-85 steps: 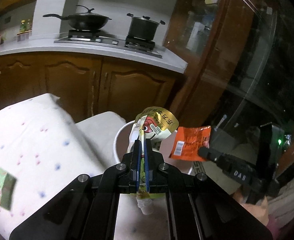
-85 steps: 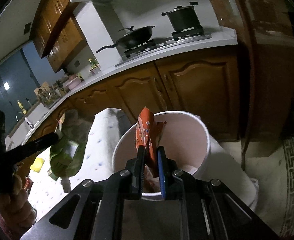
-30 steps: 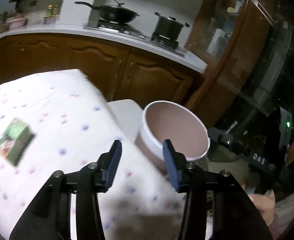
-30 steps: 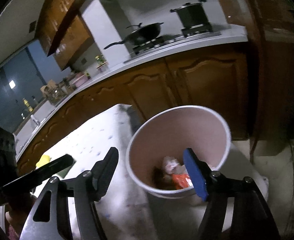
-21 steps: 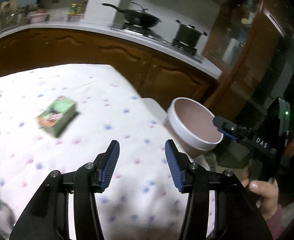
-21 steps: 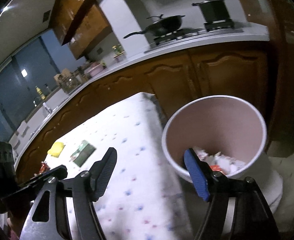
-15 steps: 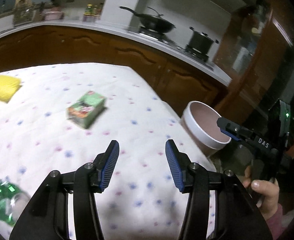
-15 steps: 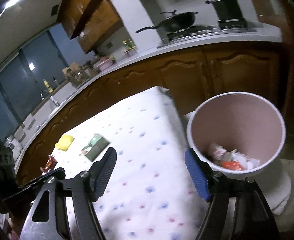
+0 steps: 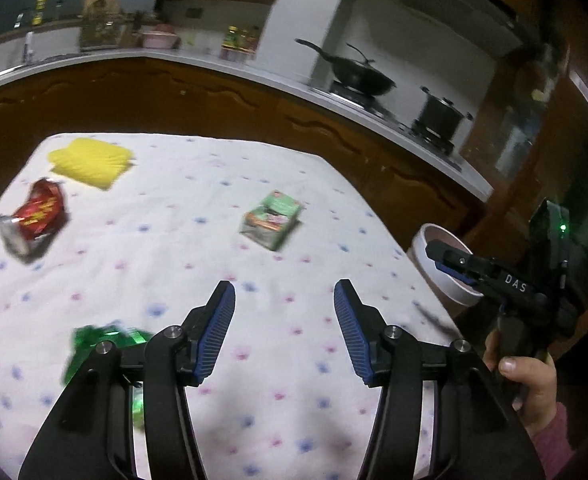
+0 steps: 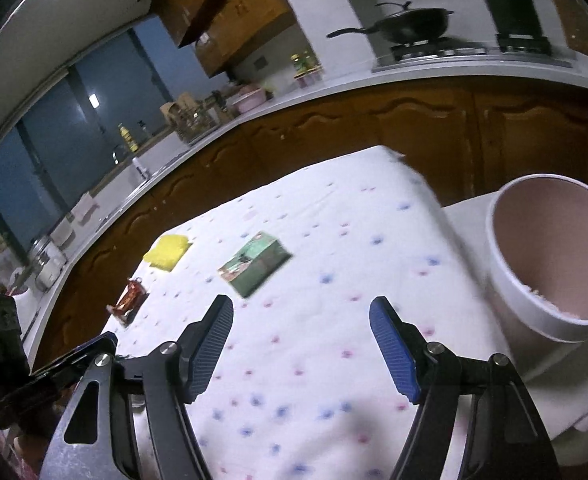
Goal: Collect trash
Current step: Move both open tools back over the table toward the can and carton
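Your table [image 9: 254,360] wears white cloth dotted pink and blue. On it you have a green carton [image 9: 272,219], yellow pack [image 9: 90,162], red wrapper [image 9: 38,216], green foil [image 9: 94,340]. Bin [image 10: 526,300]: white outside, pink within.

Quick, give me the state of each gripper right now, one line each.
Left gripper: empty, jaws opening, nothing between them, over the dotted tablecloth.
Right gripper: open, empty, nothing between its fingers.
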